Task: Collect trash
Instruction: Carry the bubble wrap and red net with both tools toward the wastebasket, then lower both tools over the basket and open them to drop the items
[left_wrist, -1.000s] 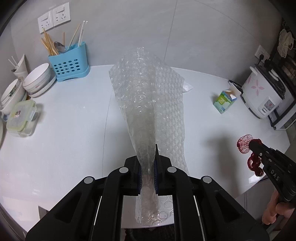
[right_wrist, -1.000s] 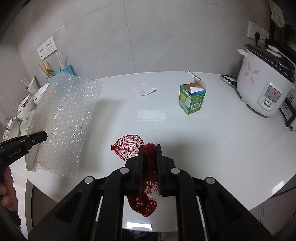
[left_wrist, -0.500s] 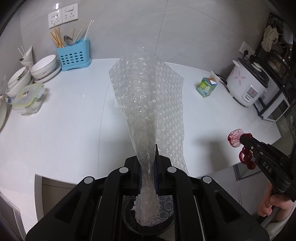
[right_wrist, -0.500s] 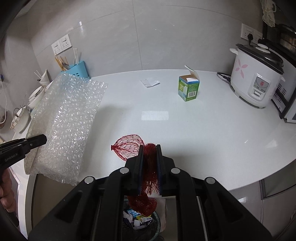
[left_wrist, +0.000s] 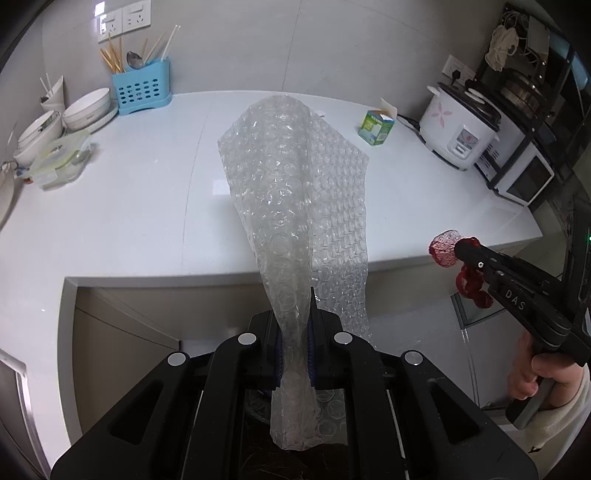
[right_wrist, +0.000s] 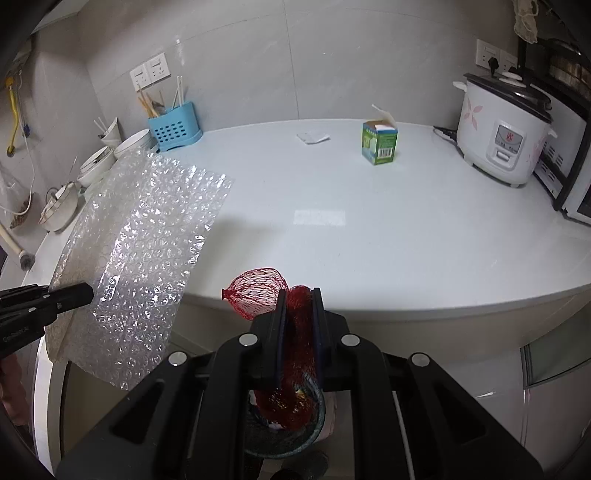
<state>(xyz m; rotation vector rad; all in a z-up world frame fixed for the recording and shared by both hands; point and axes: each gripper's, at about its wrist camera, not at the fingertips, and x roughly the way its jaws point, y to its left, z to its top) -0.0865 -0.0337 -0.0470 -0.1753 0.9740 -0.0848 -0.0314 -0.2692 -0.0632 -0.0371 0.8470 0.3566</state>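
My left gripper (left_wrist: 294, 332) is shut on a clear sheet of bubble wrap (left_wrist: 295, 192) that hangs in front of the white counter edge; the sheet also shows in the right wrist view (right_wrist: 140, 254). My right gripper (right_wrist: 298, 325) is shut on a red mesh net bag (right_wrist: 258, 291), which dangles over a waste bin (right_wrist: 314, 432) on the floor holding some rubbish. The right gripper with the net (left_wrist: 447, 251) shows at the right of the left wrist view. A green carton (right_wrist: 379, 142) and a paper scrap (right_wrist: 313, 136) lie on the counter.
White counter (right_wrist: 369, 229) with a rice cooker (right_wrist: 506, 129) at right, blue utensil holder (right_wrist: 173, 125), bowls (left_wrist: 86, 109) and a lidded container (left_wrist: 61, 155) at left. A microwave rack (left_wrist: 528, 162) stands far right. Cabinet fronts lie below the counter edge.
Both grippers have pulled back from over the counter to beyond its front edge, still holding the bubble wrap and the net. The bin has come into the right wrist view.
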